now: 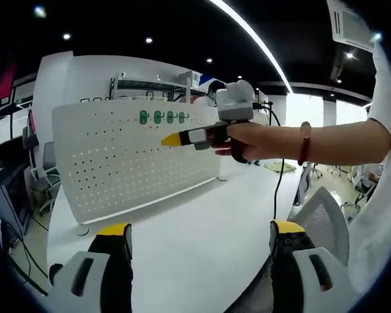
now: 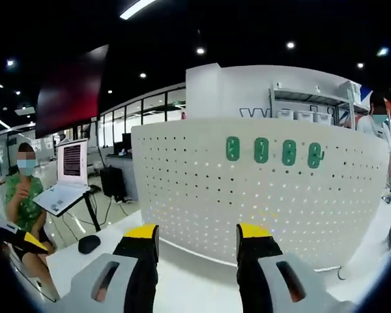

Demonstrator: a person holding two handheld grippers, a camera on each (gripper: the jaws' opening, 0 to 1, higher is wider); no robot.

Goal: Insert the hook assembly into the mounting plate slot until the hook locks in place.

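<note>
standing upright on a white table (image 1: 182, 241) in the left gripper view: a white perforated mounting plate (image 1: 133, 160), curving across the middle, its holes running in even rows. sitting high on that plate, four green hooks (image 1: 163, 117) in a short row, just beside one another. reaching in from the right, a hand (image 1: 247, 140) gripping the right gripper (image 1: 173, 139), its yellow-tipped jaws pointing toward the plate just below the green row — whether touching the plate or merely near it, cannot tell. showing at the wrist, a dark band (image 1: 304, 142). rising from the bottom edge, the left gripper (image 1: 202, 238), jaws spread wide apart with nothing between them, hovering over bare table well short of the plate. sitting at the right edge, a grey mesh chair (image 1: 322, 218); trailing down beside it, a black cable (image 1: 275, 176).

facing the same mounting plate (image 2: 247, 195) in the right gripper view, much closer. hanging in the upper part, the four green hooks (image 2: 274, 150), the rightmost one showing a small curl at its lower end. rising from below, the right gripper (image 2: 199, 238), jaws parted with a clear gap and nothing held, the plate's lower holes showing between the yellow tips. off to the left, a seated person in green (image 2: 23, 199), an open laptop (image 2: 68, 179) on a stand, and a black mouse (image 2: 89, 244) lying on the table (image 2: 189, 287) — all well apart from the plate.
</note>
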